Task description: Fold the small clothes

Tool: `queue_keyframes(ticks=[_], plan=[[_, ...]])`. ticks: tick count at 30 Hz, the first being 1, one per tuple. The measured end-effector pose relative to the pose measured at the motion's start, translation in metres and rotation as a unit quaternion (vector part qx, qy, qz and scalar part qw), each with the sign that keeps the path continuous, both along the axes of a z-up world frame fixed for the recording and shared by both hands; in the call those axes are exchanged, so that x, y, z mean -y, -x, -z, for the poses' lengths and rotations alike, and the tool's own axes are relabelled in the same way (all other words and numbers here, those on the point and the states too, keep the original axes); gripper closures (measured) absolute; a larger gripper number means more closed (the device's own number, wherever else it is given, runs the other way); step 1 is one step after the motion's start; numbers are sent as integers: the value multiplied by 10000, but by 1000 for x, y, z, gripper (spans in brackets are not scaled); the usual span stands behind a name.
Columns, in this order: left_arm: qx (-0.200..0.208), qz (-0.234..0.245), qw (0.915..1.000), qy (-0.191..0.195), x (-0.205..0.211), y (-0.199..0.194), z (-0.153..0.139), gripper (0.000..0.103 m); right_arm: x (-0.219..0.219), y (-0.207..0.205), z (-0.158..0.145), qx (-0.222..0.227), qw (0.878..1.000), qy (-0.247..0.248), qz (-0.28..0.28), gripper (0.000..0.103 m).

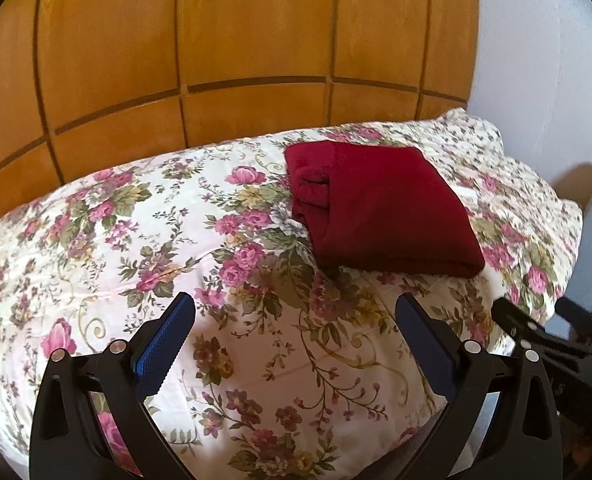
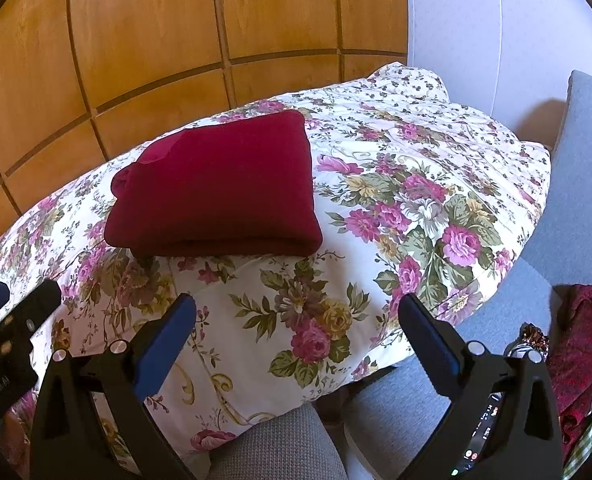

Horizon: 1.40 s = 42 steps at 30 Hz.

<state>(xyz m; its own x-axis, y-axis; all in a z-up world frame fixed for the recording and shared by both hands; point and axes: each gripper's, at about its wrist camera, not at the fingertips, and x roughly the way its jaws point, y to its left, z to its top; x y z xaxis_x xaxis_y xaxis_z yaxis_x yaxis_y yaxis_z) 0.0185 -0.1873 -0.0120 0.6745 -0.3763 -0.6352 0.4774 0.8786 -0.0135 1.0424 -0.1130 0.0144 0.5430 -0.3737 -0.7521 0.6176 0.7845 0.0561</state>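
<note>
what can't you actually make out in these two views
- Underside and inner layers of the folded red garment: hidden by its own top layer, both views.
- Pile of clothes: cut off by the right edge, right wrist view, partly behind the right hand-held gripper.
- Floral cover at its right end: blurred, left wrist view.
- Right hand-held gripper in the left wrist view: cut off by the edge. Left hand-held gripper shows open.

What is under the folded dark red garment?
The folded dark red garment lies directly on the floral quilt, whose pattern shows all around it. Whether anything lies between them cannot be seen; the garment covers that patch. Both grippers are open and clear of it.
</note>
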Motion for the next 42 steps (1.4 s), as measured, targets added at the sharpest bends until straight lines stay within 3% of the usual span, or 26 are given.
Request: queue_keyframes(ticks=[26,42], plan=[[-85,152,9998,-105,9,6,5,4,3,0,2,-50,10000,-40,-35,2],[-556,163,9983,-91,10,-8,17,4,9,-3,11,-156,9999,-26,-48,2]])
